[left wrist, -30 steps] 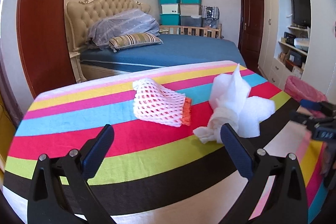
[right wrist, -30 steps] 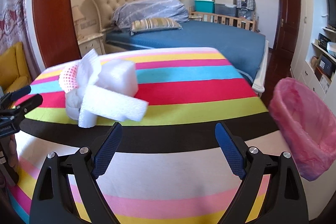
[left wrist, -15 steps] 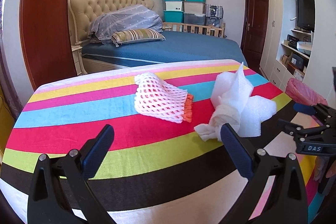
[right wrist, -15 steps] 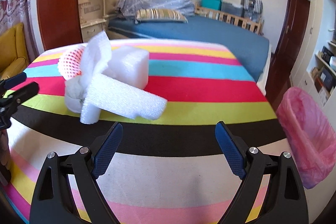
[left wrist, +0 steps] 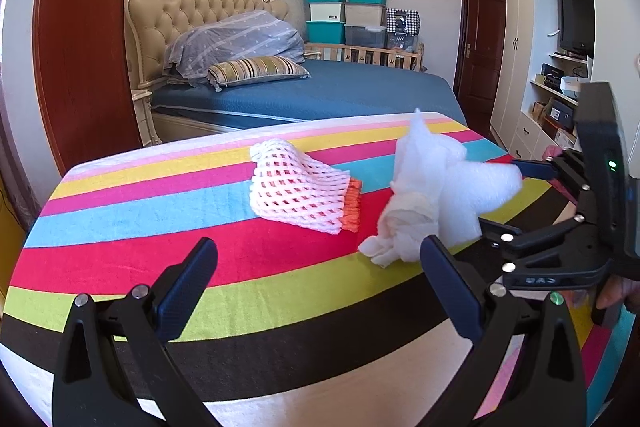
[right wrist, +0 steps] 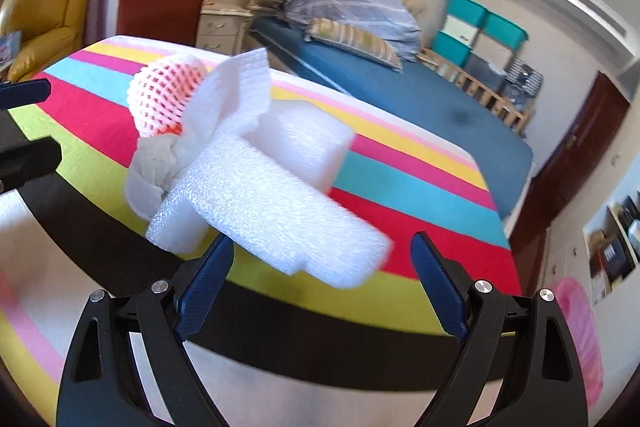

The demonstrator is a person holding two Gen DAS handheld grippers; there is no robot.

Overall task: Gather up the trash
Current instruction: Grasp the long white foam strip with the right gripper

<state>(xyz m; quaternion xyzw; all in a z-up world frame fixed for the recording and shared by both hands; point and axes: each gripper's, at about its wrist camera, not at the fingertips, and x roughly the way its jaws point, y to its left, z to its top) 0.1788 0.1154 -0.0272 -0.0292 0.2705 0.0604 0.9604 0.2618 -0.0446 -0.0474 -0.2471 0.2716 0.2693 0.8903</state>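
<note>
At the bottom of the left wrist view the left gripper (left wrist: pixel 318 277) stands with its blue-padded jaws spread wide and nothing between them, above the black and lime bands of the striped tablecloth (left wrist: pixel 140 227). Just beyond its right finger, right of centre, lies the white foam packing piece (left wrist: pixel 476 191) with a crumpled white tissue (left wrist: pixel 400 227) bunched against its left side; both rest on the cloth. The right gripper (left wrist: pixel 532 169) enters from the right edge of that frame, one blue fingertip showing past the foam's far right corner, a hand partly seen under its black body at the lower right. In the right wrist view the right gripper (right wrist: pixel 322 259) is also spread wide, its fingers at the bottom centre, and the near end of the foam packing piece (right wrist: pixel 272 211) sits between the fingertips; whether either pad touches the foam cannot be told. Further in, at the centre of the left view, a white foam fruit net (left wrist: pixel 296 193) with an orange net end (left wrist: pixel 352 207) lies on the red and blue stripes, beside the tissue but apart from it. A pink-lined bin (right wrist: pixel 580 331) shows at the lower right edge of the right view, beyond the table edge. In the upper half of the left view stands a bed (left wrist: pixel 320 91) with a blue cover.
</note>
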